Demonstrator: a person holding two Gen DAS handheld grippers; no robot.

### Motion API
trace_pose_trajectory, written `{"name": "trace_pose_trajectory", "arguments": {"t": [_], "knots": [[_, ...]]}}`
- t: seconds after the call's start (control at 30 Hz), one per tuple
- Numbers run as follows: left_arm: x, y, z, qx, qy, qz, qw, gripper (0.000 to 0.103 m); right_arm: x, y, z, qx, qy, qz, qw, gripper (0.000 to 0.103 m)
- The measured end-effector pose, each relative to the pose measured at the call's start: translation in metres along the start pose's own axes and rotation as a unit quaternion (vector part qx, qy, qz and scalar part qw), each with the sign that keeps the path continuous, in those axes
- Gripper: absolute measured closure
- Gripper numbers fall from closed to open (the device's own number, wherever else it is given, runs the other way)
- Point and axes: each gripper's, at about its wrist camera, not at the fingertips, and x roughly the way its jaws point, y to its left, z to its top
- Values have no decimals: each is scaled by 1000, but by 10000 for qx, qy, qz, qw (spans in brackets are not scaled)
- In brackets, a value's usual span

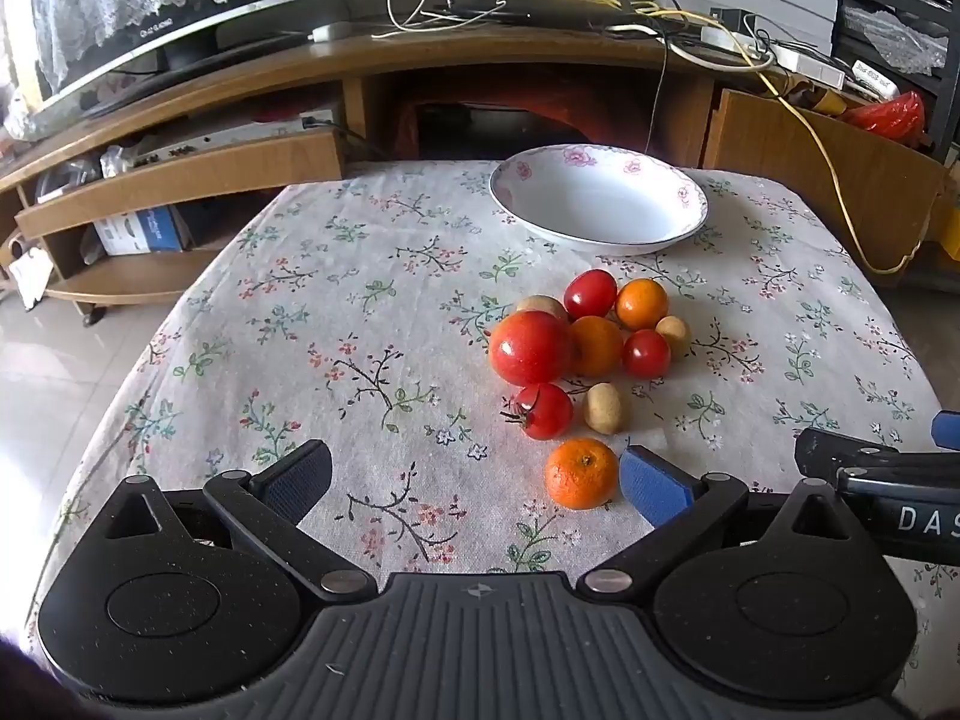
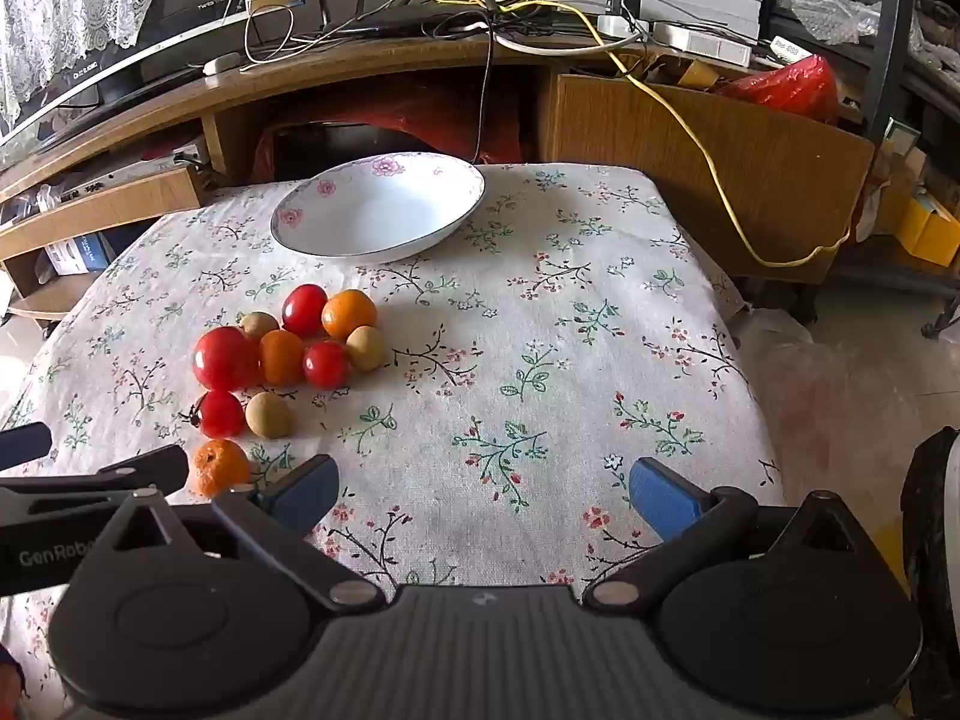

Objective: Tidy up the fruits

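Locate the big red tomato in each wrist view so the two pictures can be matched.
Left wrist view: big red tomato right of centre, at the fruit cluster's left edge.
Right wrist view: big red tomato left of centre, again the cluster's left edge.
Shared landmark: the empty floral bowl beyond the fruit.

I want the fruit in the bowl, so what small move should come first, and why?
Probably ease the left tongs forward and right around the nearest orange. Both tongs are open and hold nothing, that orange lies just inside the left one's right pad, and the bowl is empty.
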Motion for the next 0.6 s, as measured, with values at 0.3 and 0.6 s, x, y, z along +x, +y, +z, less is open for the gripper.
{"name": "trace_pose_trajectory", "arguments": {"t": [0.3,0.6], "knots": [[1,1,-8,6,-23,-79,10000,0,0,0,1,7,7,8,10000,0],[2,2,-1,-44,58,-68,10000,0,-1,0,0,-2,-5,-2,10000,0]]}}
